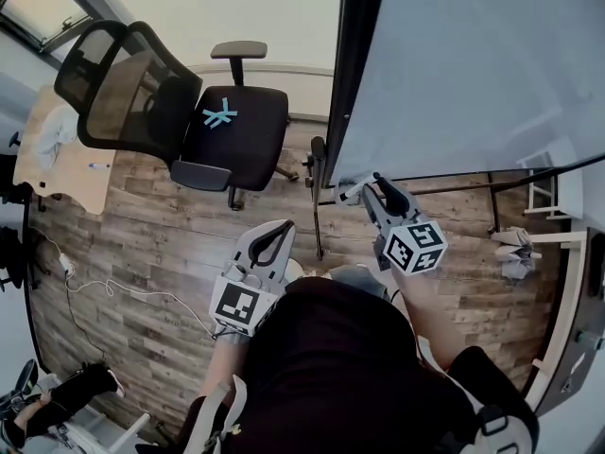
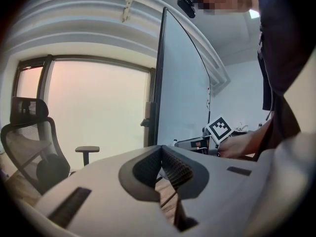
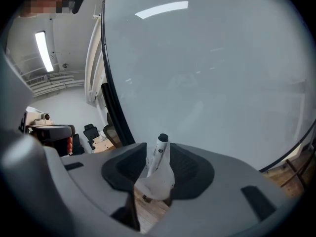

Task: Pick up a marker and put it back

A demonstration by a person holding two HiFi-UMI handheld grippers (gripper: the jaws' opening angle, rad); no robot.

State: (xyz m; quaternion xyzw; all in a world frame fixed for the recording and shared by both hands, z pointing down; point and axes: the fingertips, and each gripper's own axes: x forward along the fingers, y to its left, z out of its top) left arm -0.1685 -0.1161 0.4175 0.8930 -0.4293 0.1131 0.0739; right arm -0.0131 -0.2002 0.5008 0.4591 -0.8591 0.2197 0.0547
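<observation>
Right gripper view, white marker [image 3: 160,154], black cap, seemingly upright between right gripper [image 3: 158,147] jaws standing apart, left gripper [image 2: 161,149] jaws together.

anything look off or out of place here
A light blue tape cross is stuck on the seat of the black office chair, and a white cable trails loose across the wood floor. Nothing looks spilled or broken.

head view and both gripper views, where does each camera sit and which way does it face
Head view: on the person's head, looking steeply down at office chair and whiteboard; shows torso, left gripper, right gripper.
Left gripper view: rides the left gripper, faces chair and whiteboard edge; shows its closed jaws.
Right gripper view: rides the right gripper, faces the whiteboard; shows its jaws either side of a marker.
Shared: whiteboard in all three.
</observation>
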